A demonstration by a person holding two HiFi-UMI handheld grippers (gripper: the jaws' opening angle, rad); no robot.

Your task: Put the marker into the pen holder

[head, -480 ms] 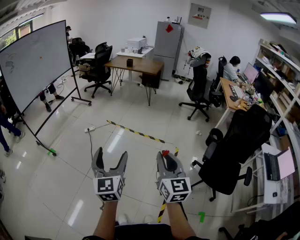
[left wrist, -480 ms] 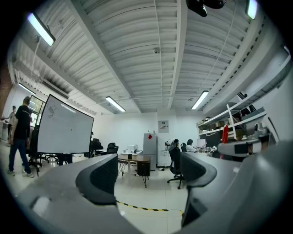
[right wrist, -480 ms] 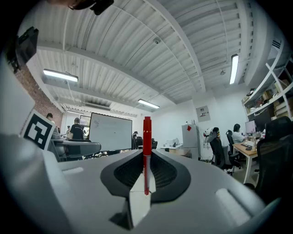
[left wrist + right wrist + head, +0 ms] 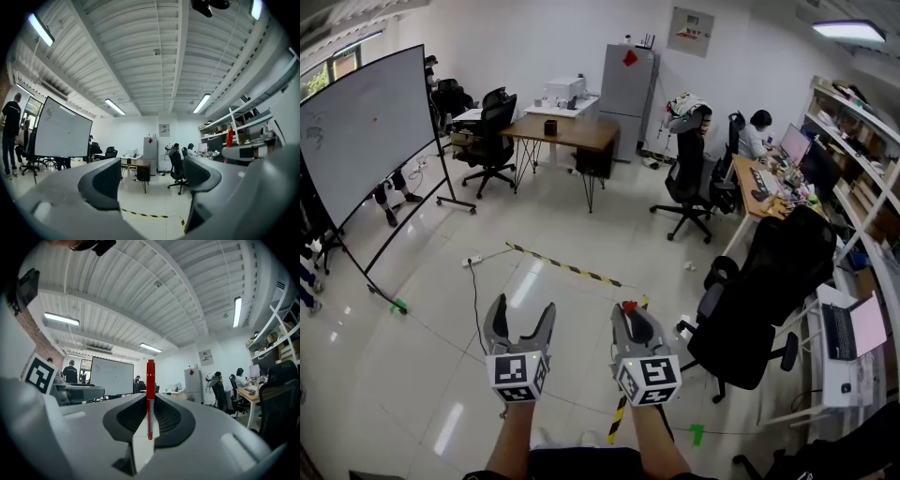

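Head camera looks steeply down; cameras riding the left gripper [image 4: 521, 307] and right gripper [image 4: 628, 311] face level, close behind their fingers [image 4: 101, 183]. All share the tall grey refrigerator [image 4: 627, 89].

Glossy pale floor [image 4: 609, 234], yellow-black tape strip [image 4: 565, 269], white power strip [image 4: 470, 262]

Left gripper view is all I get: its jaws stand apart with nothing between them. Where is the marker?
Observer: The right gripper is shut on the red marker, which is clamped between its pads.
Operator: How does it sit in there?
Observer: Upright, crosswise to the jaws. Its upper end rises well above them and its lower end stops between the pads.
Operator: Is there a table under that gripper?
Observer: No. In the head view it hangs over the tiled floor, above a black-and-yellow tape stripe.
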